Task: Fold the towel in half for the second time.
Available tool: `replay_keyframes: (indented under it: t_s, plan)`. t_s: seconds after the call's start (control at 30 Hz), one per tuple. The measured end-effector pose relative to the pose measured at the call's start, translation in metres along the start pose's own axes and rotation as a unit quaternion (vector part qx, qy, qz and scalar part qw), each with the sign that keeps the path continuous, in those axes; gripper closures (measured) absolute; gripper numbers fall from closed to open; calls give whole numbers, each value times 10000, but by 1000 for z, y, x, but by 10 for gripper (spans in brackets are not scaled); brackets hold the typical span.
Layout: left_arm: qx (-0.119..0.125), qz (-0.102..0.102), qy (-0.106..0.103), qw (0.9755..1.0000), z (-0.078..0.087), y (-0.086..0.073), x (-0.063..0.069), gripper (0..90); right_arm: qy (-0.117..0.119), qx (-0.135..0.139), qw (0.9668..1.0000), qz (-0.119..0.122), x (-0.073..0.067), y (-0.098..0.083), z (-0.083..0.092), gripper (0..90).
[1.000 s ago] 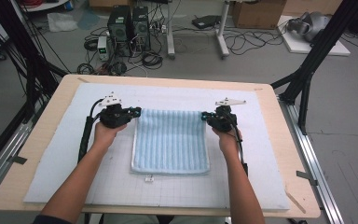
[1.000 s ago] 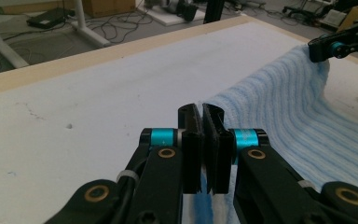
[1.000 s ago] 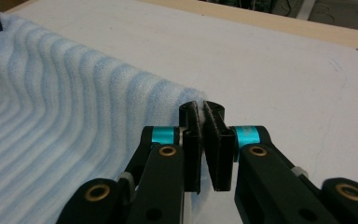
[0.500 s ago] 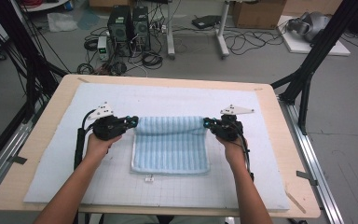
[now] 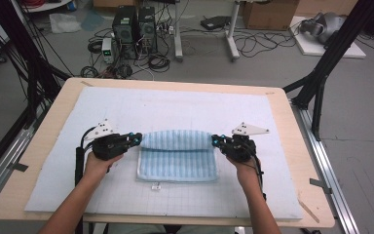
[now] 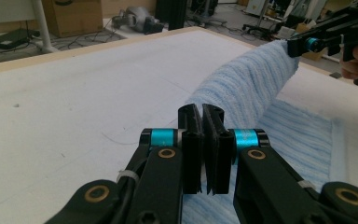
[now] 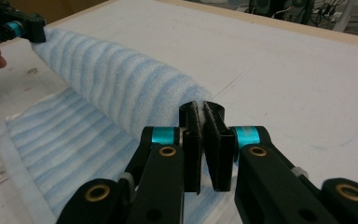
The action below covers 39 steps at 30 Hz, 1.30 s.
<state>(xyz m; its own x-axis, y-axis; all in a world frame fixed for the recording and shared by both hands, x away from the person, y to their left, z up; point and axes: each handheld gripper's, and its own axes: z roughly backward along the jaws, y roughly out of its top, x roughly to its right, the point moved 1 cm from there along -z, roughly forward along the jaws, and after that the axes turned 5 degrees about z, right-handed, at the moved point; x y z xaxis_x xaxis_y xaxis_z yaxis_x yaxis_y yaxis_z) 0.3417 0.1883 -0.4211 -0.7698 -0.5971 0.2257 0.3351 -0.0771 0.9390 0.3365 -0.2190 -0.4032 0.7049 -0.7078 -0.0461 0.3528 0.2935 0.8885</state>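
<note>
So this is a towel fold, roughly at the halfway mark by my read. The left gripper [image 5: 137, 139] and right gripper [image 5: 214, 140] each have their jaws pressed together, pinching a corner of the blue striped towel [image 5: 177, 158]. In both gripper views there's a thin bit of cloth caught between the pads, and the far edge of the towel arches up in a puffy hump running from one set of jaws across to the other. Below and on the person's side of the jaws, the rest of the towel lies flat on the white padded mat [image 5: 175, 105] that covers the surface.

What looks done: far edge picked up and carried partway over the flat half. What's left, I'd guess: bring that edge down to meet the near edge, let go, smooth it out, maybe another fold after that.

As for writing, there's a small white care tag [image 5: 155, 185] sticking out just past the towel's near edge, well on the near side of the jaws. It has some print on it in the right gripper view, but it's too small and blurry to read. No brand names anywhere that I can make out.
</note>
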Motion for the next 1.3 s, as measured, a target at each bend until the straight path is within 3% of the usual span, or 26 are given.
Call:
replay_keyframes:
  t_s: [0.37,0.57,0.87,1.1,1.13,1.2,1.3]
  plan:
    - [-47,-10,-262,9996,8,-7,18,858,96,-47,9998,-142,-6,-26,12,858]
    - [-138,-20,-323,9994,16,-13,23,858,123,-54,9999,-56,-16,-32,25,856]
    - [-422,-82,-377,9984,26,-27,36,856,154,-191,9997,78,-30,-43,35,858]
    - [-738,55,-489,9961,26,-36,41,840,179,-360,9992,72,-35,-50,41,849]
    - [-737,113,-419,9963,27,-36,40,785,189,-385,9991,60,-34,-51,41,789]
    - [-592,383,-243,9972,29,-35,35,561,164,-476,9986,-132,-32,-54,41,588]
    - [-336,372,-30,9987,32,-27,30,541,67,-255,9988,-418,-25,-53,45,510]
